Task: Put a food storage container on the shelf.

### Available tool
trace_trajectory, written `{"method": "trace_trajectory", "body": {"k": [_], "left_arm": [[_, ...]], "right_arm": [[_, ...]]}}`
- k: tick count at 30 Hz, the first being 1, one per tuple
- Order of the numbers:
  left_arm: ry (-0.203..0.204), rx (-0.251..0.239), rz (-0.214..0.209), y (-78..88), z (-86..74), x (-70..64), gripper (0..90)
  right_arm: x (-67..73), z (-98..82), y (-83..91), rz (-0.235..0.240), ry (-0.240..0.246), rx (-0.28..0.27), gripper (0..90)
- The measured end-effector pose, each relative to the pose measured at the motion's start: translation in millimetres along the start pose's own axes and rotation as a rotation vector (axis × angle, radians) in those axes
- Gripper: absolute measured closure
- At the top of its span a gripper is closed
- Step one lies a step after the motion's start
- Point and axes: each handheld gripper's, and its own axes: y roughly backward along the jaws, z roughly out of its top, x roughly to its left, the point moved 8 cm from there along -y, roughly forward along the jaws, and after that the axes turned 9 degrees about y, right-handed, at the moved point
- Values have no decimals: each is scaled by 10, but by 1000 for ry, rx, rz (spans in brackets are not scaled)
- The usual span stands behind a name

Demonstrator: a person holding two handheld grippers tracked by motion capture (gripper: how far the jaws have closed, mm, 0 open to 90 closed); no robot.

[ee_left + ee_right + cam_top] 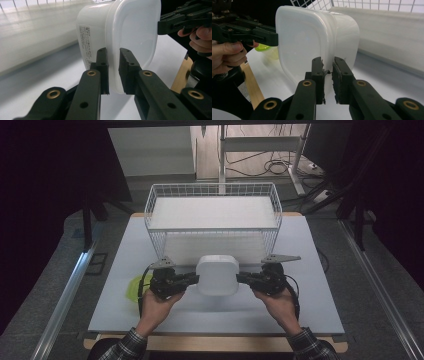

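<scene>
High view: a white lidded plastic container (217, 274) hangs between my two grippers, just in front of a white wire basket (212, 220) that stands on the pale table (310, 310). My left gripper (192, 279) pinches the container's rim on one side, and my right gripper (242, 279) pinches the opposite side.

In the left gripper view, my two black fingers (102, 66) are clamped on the lid's edge, the container (120, 37) rising straight ahead of them. In the right gripper view, my fingers (318, 72) are clamped the same way on the other edge of the container (312, 42); beyond my fingertips the basket's wire wall (374, 5) stands close behind it.

A small yellow-green cup (134, 287) sits on the table just outside my left hand (159, 305).

I judge the pickup is done: both grips are set and the container seems clear of the table. What remains is carrying it forward over the basket's rim and setting it down inside.
</scene>
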Motion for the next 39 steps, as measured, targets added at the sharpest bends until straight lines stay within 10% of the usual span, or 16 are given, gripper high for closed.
{"method": "trace_trajectory", "body": {"k": [39], "left_arm": [[-95, -125, -3, 484, 932, -217, 802]], "right_arm": [[8, 1006, 219, -3, 89, -101, 790]]}}
